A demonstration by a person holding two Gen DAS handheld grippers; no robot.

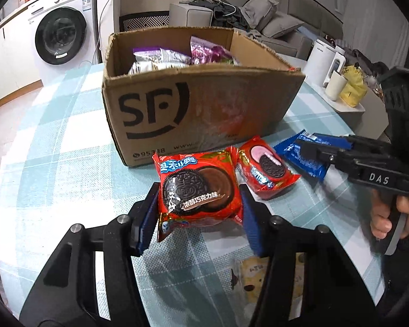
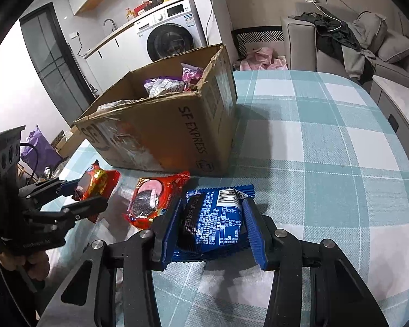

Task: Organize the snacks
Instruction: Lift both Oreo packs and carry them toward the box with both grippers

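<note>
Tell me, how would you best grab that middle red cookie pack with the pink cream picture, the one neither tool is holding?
Probably across its two long side edges, coming from above. The middle red pack lies flat on the tablecloth with crimped ends pointing toward the box and away. The chocolate pack in the left gripper and the blue pack in the right gripper flank it closely, so a low side approach looks cramped.

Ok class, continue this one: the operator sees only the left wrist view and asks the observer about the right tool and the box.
Operator: Has the right tool really got that blue pack?
Observer: Yes. The right tool has a pad pressed on each side of the blue Oreo pack, barcode side up.
Operator: What's on the box's other side?
Observer: The cardboard box reads SF EXPRESS there.
</note>
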